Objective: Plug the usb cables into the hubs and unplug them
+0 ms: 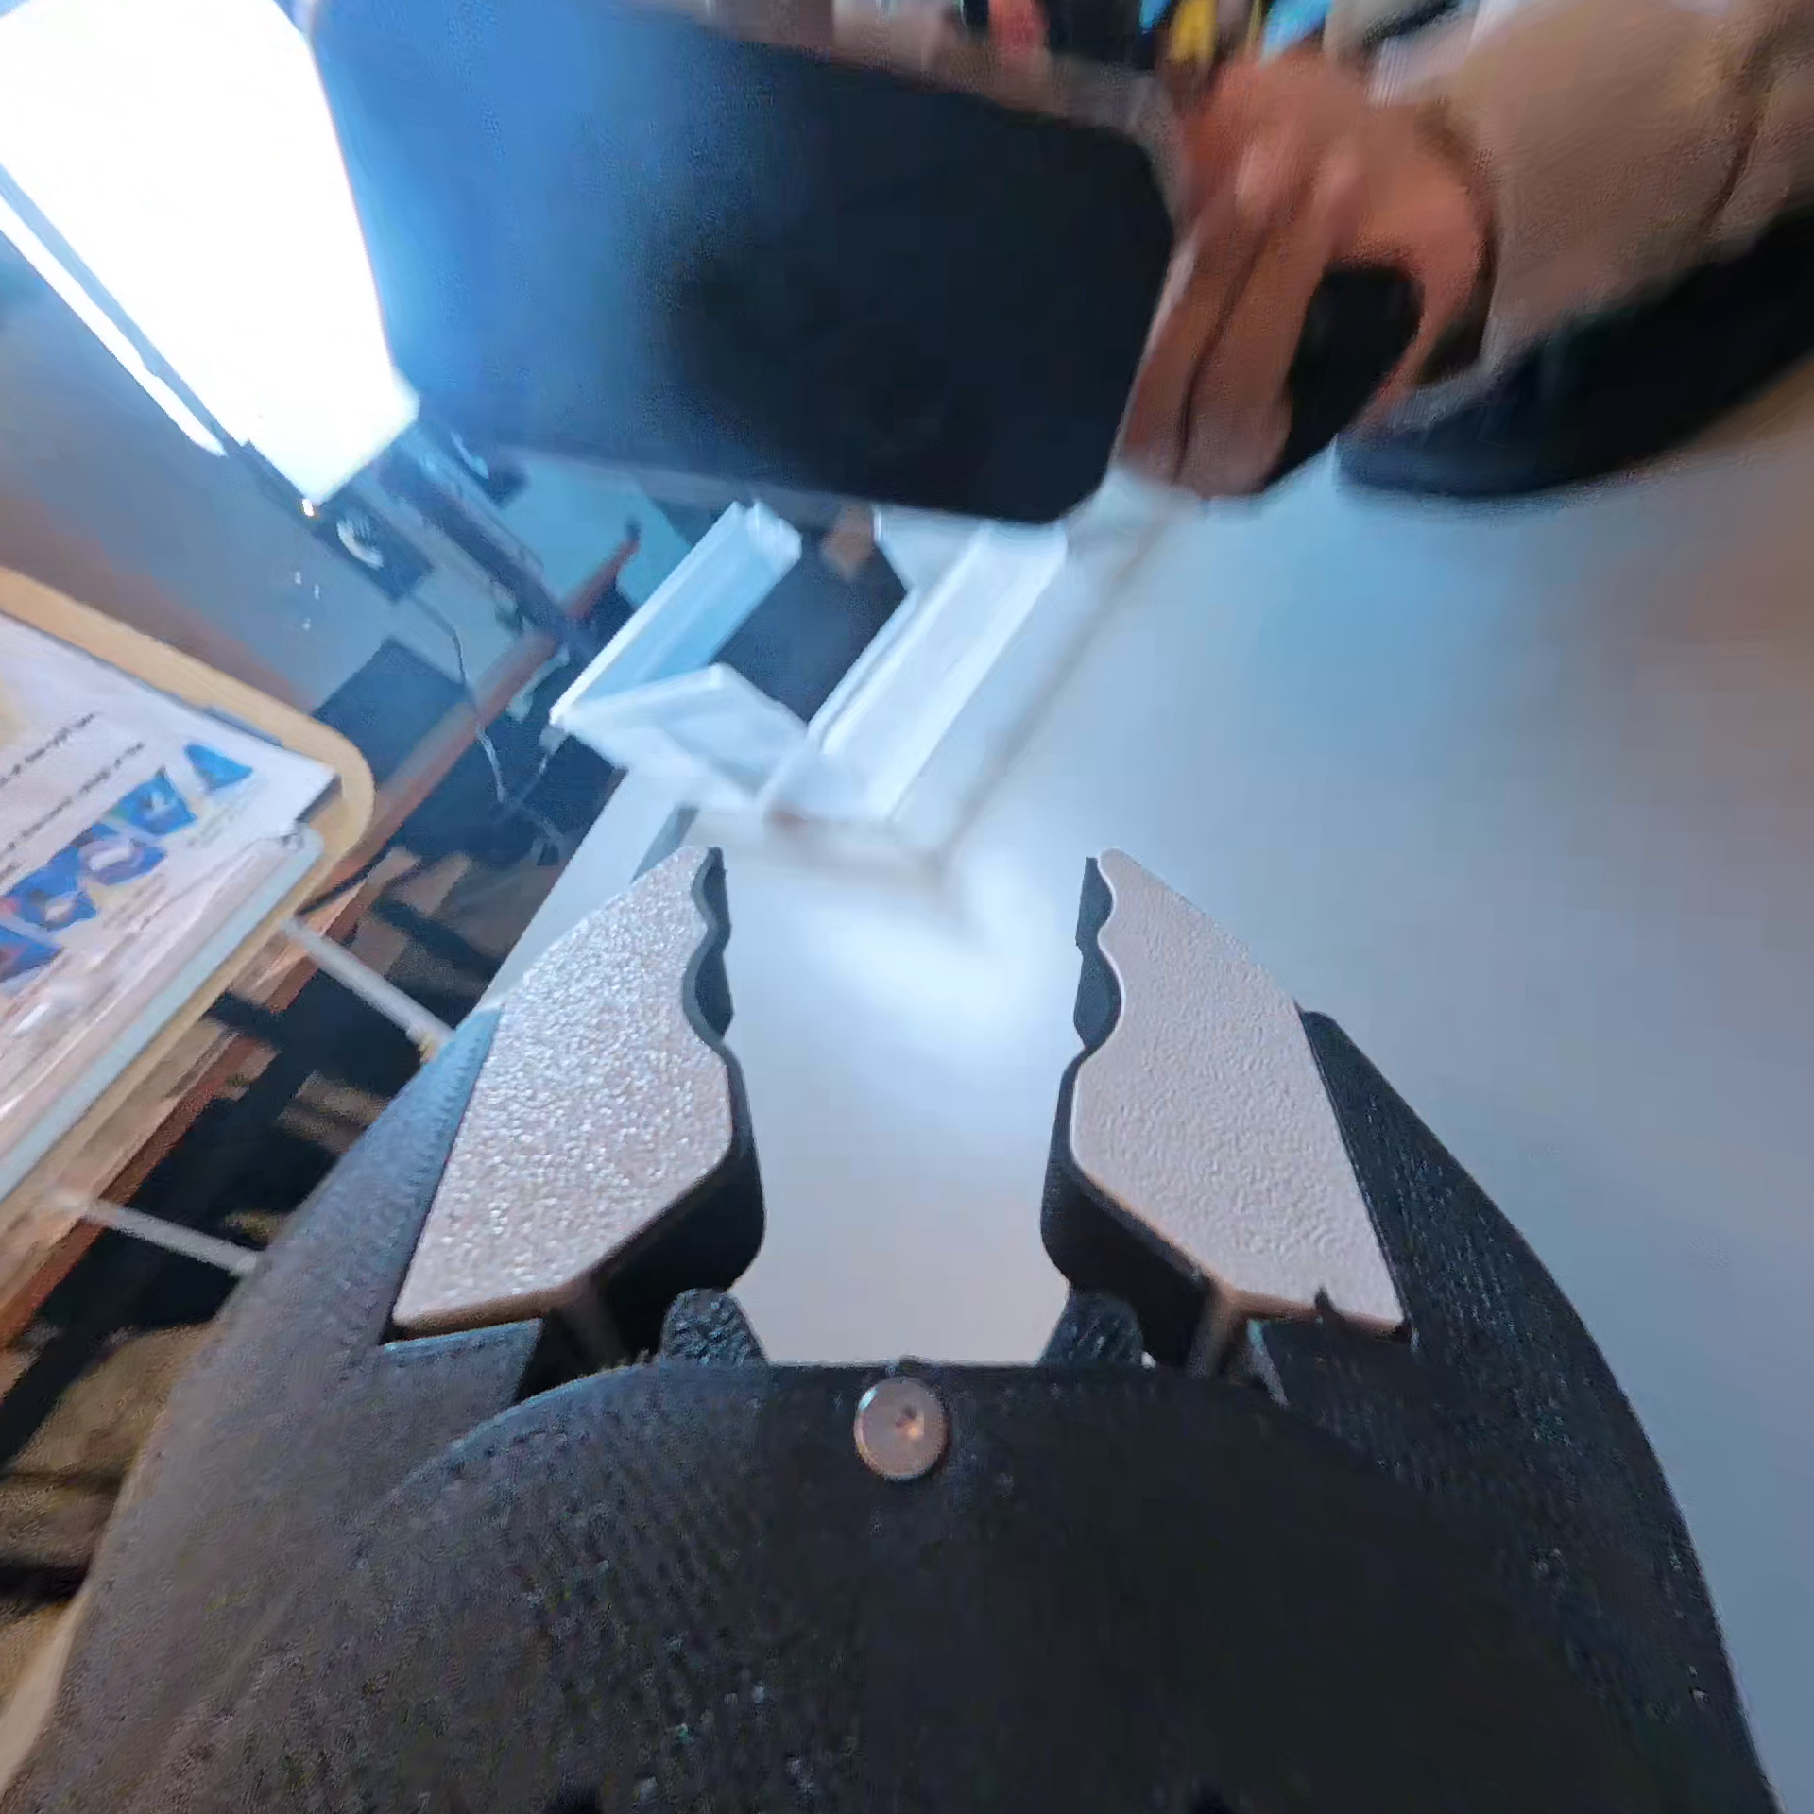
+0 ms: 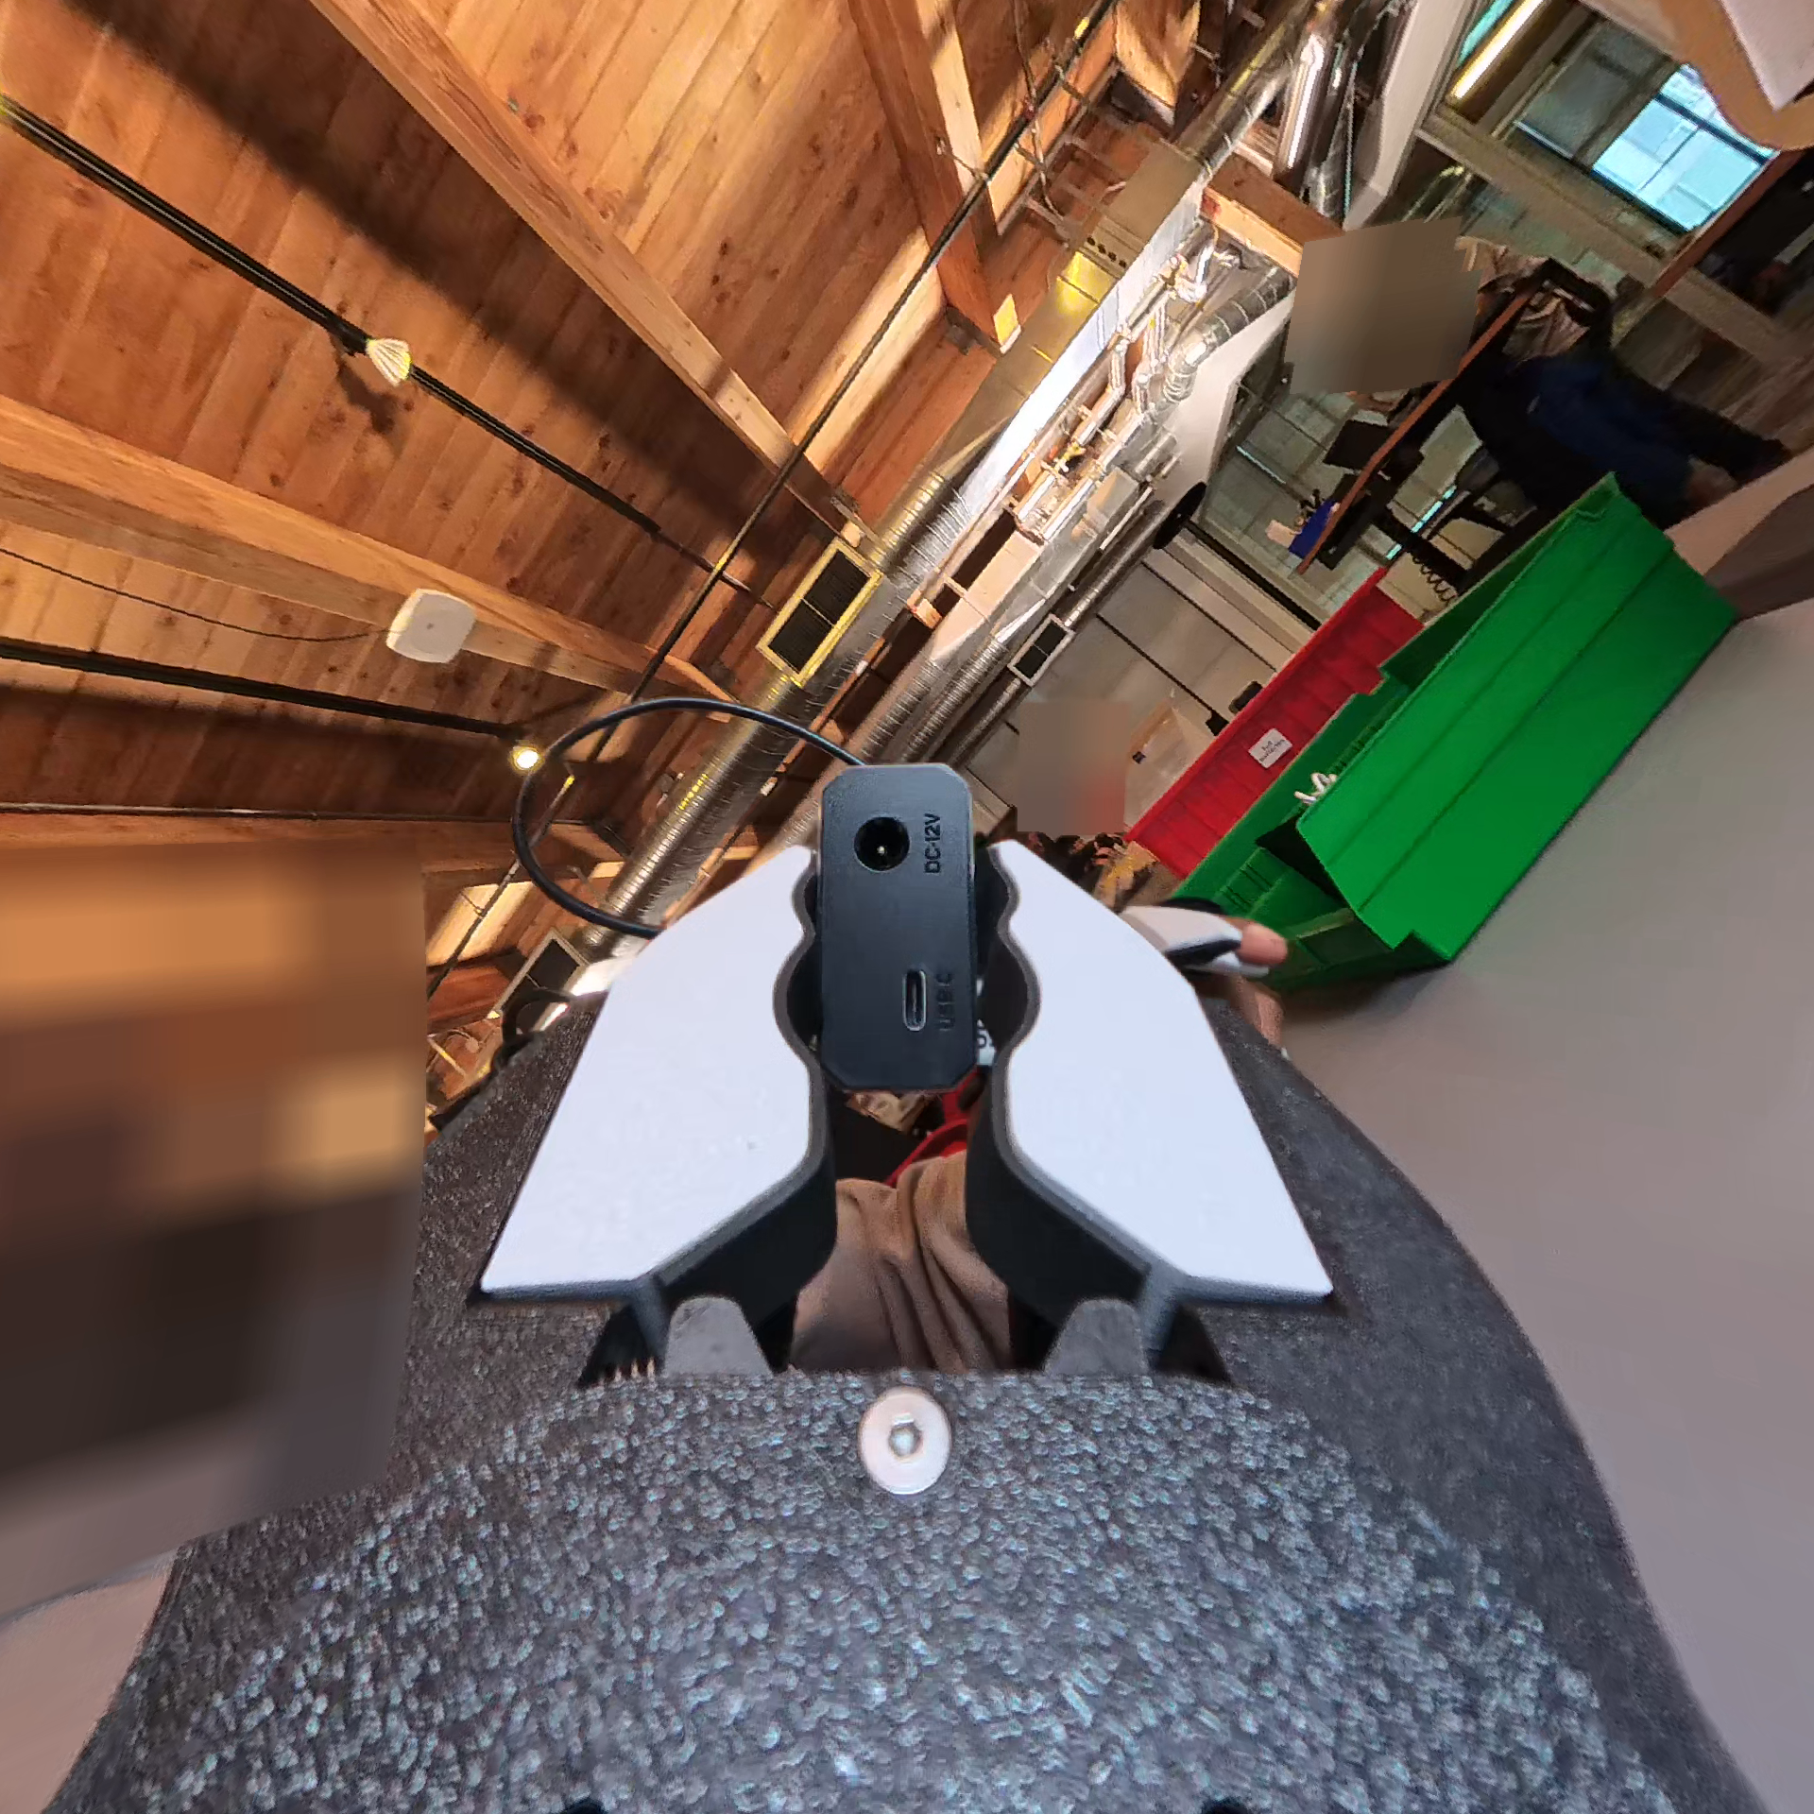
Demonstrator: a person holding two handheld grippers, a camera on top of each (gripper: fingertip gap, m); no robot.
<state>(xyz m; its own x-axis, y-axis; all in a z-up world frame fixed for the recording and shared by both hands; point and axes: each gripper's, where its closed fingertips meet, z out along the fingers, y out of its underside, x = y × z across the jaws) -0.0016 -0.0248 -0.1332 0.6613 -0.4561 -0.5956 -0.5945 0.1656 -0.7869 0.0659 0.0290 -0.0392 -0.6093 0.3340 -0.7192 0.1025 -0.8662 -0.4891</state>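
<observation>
the right gripper (image 2: 895, 888) is clamped on a black hub (image 2: 895, 928), held end-on between its white fingers (image 2: 687, 1099). the hub's end face carries a round socket and a small oval port, each with printed lettering beside it. a thin black cable (image 2: 589, 785) loops away from behind the hub. only this view shows the wooden ceiling (image 2: 294, 294), the green bin (image 2: 1502, 726) and the red bin (image 2: 1276, 726) on the grey table (image 2: 1571, 1178).

the left gripper (image 1: 903, 883) has its jaws apart with nothing between them, above the same grey table (image 1: 1374, 982). only this view shows a clear plastic tray (image 1: 834, 726) on the table ahead, a printed sheet (image 1: 118, 844) with text and blue pictures at left, and a blurred hand (image 1: 1306, 314) gripping a large black shape (image 1: 736, 275) near the top. the hub does not show here.
</observation>
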